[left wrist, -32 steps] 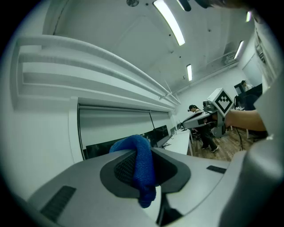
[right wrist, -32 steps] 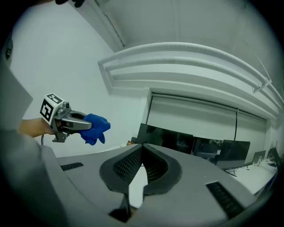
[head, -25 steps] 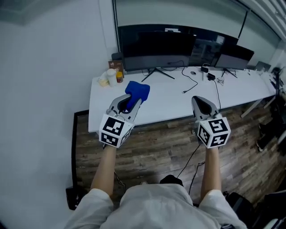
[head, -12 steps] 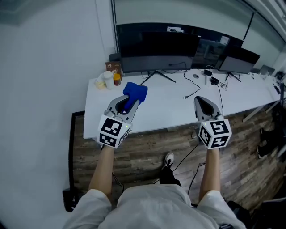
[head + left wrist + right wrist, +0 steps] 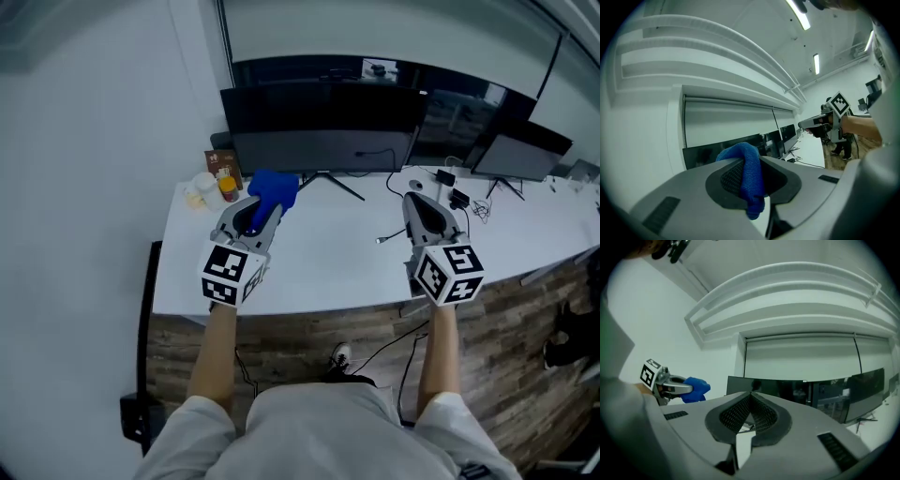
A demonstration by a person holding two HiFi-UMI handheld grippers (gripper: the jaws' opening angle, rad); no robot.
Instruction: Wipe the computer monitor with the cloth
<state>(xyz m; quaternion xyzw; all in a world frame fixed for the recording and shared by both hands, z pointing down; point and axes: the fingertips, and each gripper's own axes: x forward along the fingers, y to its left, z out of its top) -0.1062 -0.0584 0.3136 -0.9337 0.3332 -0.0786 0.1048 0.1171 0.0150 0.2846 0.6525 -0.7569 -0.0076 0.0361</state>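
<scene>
A wide black computer monitor [image 5: 323, 122] stands at the back of the white desk [image 5: 309, 258]; it also shows as a dark band in the left gripper view [image 5: 708, 154] and the right gripper view [image 5: 797, 390]. My left gripper [image 5: 251, 208] is shut on a blue cloth [image 5: 275, 187], held above the desk just in front of the monitor's lower left. The cloth [image 5: 747, 178] bulges out between the jaws. My right gripper [image 5: 424, 208] hovers over the desk's middle right, shut and empty [image 5: 751, 405]. From its view the cloth [image 5: 696, 389] shows at the left.
A second monitor [image 5: 520, 150] stands at the right. Small bottles and a brown box [image 5: 214, 178] sit at the desk's back left corner. Cables [image 5: 398, 225] and small devices lie on the desk between the monitors. Wooden floor [image 5: 281, 347] lies below the desk edge.
I have stepped closer to the desk. Both grippers moved forward over it, and the left gripper carried the cloth up near the monitor's lower left.
</scene>
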